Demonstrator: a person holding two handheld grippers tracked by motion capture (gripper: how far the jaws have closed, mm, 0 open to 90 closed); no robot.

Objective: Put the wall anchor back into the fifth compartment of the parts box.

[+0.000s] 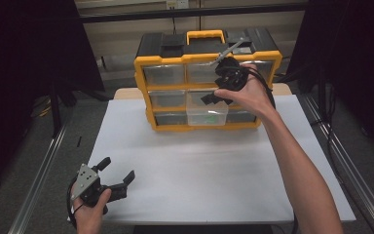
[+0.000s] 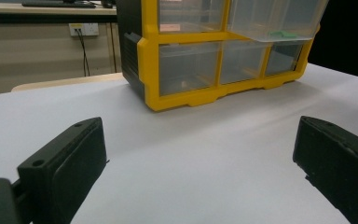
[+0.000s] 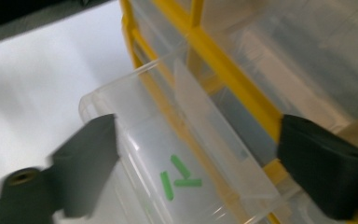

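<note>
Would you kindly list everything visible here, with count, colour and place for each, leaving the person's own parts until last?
organiser cabinet: one, yellow frame with black top and yellow handle, at the far edge of the table.
drawers: clear plastic, in three rows within the cabinet; exact count hard to tell.
pulled-out drawer: one, clear, middle of the cabinet front, sticking out.
green sticks: three, green, lying inside the pulled-out drawer.
table: one, white top, holding the cabinet.
wall socket: one, white, on the wall behind.
left gripper: one, black, jaws open, near table's front left corner, in the left hand.
right gripper: one, black, jaws open, above the pulled-out drawer, in the right hand.
</note>
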